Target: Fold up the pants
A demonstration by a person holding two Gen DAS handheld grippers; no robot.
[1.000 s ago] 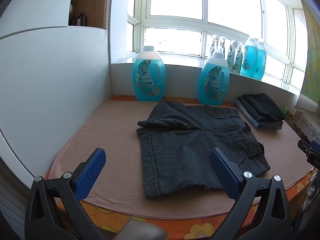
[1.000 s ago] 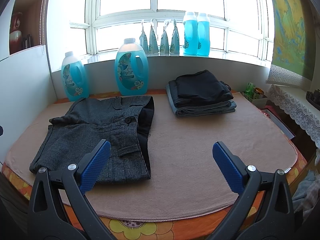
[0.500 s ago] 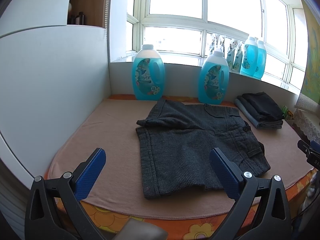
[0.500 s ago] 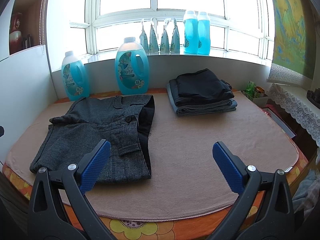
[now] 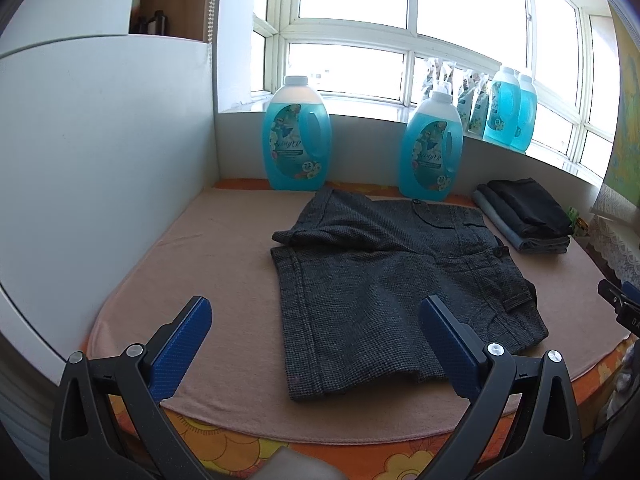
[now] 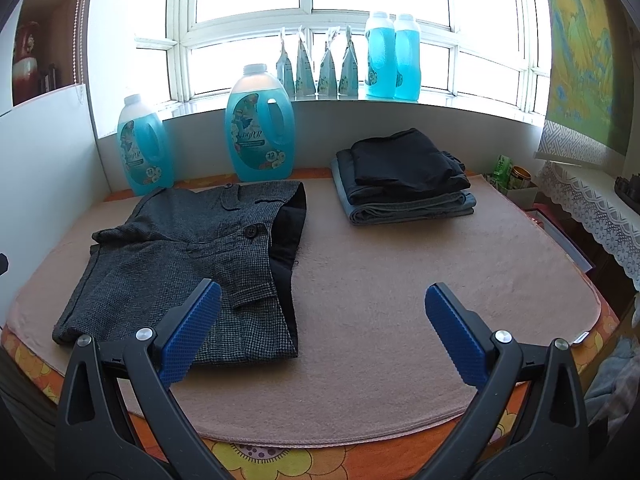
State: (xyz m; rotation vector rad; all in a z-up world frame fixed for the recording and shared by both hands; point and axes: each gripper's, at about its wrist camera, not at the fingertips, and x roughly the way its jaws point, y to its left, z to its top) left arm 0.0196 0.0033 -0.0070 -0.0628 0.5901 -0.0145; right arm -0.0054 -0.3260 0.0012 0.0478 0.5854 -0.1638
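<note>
Pants (image 5: pixel 384 280): grey checked pair lay flat on the pink bench (image 5: pixel 224 248) mat, partly folded, long axis running from 9 to 3 o'clock, waistband toward 3.
Left hand-held gripper (image 5: pixel 316 344): nearer one; pants at 12 to 1 o'clock, leg hems at its side.
Right hand-held gripper (image 6: pixel 320 332): pants (image 6: pixel 192 264) at 10 o'clock, waistband end nearest.
Jaws: both pairs stood wide apart, holding and touching nothing.
Folded stack (image 6: pixel 404 176): at 1 o'clock, well apart.

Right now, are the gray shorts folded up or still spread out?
Mostly spread out. The gray shorts lie flat on the pink mat, with only one leg flopped over; the stack of folded pants beside them looks much neater.
</note>
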